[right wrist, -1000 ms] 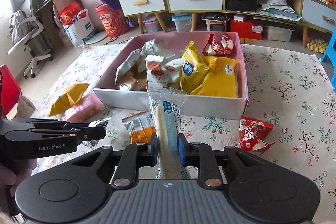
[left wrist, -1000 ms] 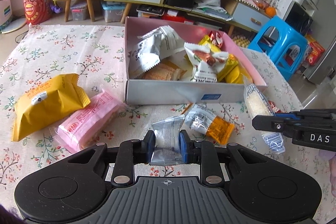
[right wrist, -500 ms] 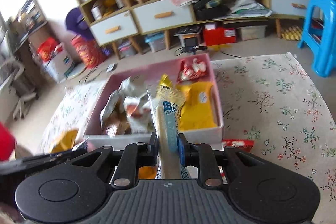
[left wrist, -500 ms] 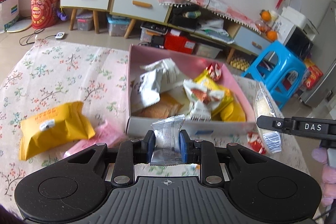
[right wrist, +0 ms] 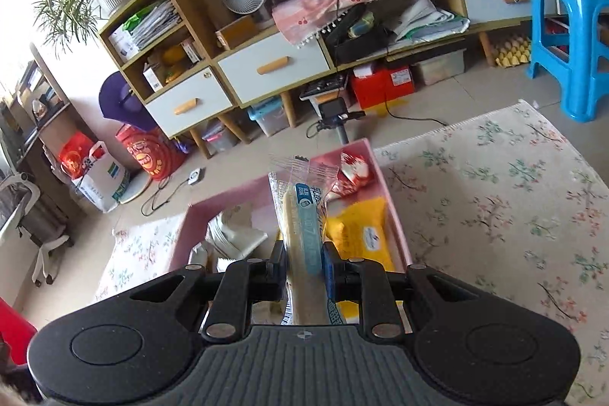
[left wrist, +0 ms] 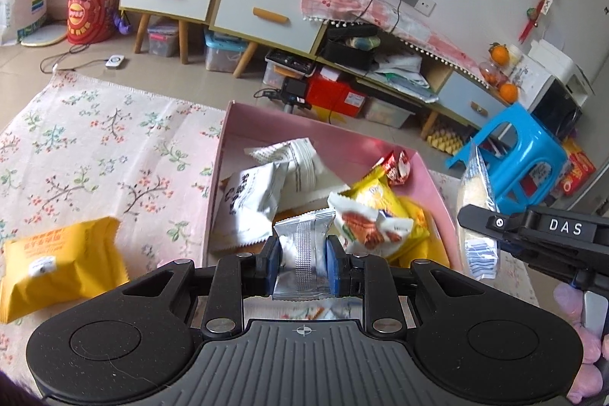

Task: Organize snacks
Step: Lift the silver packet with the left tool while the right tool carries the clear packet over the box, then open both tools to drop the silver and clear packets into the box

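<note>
1. the silver packet [left wrist: 304,246] sits low in the centre of the left wrist view, pinched between the left gripper [left wrist: 302,263] fingers, which are narrow on it.
2. the clear long packet [right wrist: 304,231] stands on edge in the right gripper [right wrist: 302,263], whose fingers are closed tight on it; in the left view it shows at the right edge.
3. a second ago both packets hung over the floral worktop [left wrist: 95,147] in front of the pink box [left wrist: 426,177]; now both appear over its open top.
4. that suggests both are ready to be let go among the snacks already inside.
5. a yellow packet [left wrist: 61,265] lies outside at lower left, not yet boxed.
</note>
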`<control>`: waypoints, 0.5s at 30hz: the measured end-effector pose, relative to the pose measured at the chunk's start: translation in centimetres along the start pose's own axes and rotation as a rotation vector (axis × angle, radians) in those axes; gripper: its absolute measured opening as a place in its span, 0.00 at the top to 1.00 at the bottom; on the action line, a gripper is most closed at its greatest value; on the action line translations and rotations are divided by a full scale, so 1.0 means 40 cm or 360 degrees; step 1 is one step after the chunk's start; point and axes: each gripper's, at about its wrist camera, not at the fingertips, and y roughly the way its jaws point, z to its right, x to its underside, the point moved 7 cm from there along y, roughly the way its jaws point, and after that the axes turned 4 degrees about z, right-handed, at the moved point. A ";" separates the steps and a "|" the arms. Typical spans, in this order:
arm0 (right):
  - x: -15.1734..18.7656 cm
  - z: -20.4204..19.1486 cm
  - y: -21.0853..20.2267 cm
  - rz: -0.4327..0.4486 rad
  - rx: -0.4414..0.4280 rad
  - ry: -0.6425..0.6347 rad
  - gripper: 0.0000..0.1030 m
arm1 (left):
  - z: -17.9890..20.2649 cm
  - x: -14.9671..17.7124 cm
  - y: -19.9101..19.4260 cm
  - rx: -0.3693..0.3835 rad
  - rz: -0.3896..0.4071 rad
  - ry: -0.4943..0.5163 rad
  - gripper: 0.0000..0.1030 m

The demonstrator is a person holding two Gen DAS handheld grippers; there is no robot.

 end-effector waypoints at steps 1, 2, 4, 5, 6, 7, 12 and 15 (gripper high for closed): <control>-0.003 -0.002 0.009 0.0008 -0.0001 -0.0002 0.93 | 0.002 -0.003 0.004 -0.0007 0.0010 0.0007 0.78; -0.005 -0.001 0.015 0.0014 0.0003 -0.0004 0.93 | 0.005 -0.006 0.009 -0.0011 0.0022 0.0012 0.78; -0.006 0.000 0.032 0.0015 0.0017 -0.0005 0.92 | 0.011 -0.012 0.018 -0.0015 0.0045 0.0026 0.78; -0.006 0.000 0.040 0.0012 0.0020 -0.0008 0.92 | 0.015 -0.014 0.022 -0.0016 0.0053 0.0037 0.78; -0.004 -0.001 0.049 0.0007 0.0020 -0.0016 0.92 | 0.019 -0.015 0.027 -0.0016 0.0059 0.0050 0.78; -0.002 -0.003 0.055 0.0002 0.0021 -0.0029 0.92 | 0.022 -0.015 0.033 -0.0020 0.0064 0.0067 0.78; 0.004 -0.014 0.072 0.0005 0.0033 -0.0107 0.92 | 0.025 -0.013 0.062 -0.0053 0.0062 0.0114 0.78; 0.002 -0.019 0.073 0.0013 0.0025 -0.0133 0.92 | 0.022 -0.012 0.072 -0.0063 0.0060 0.0107 0.78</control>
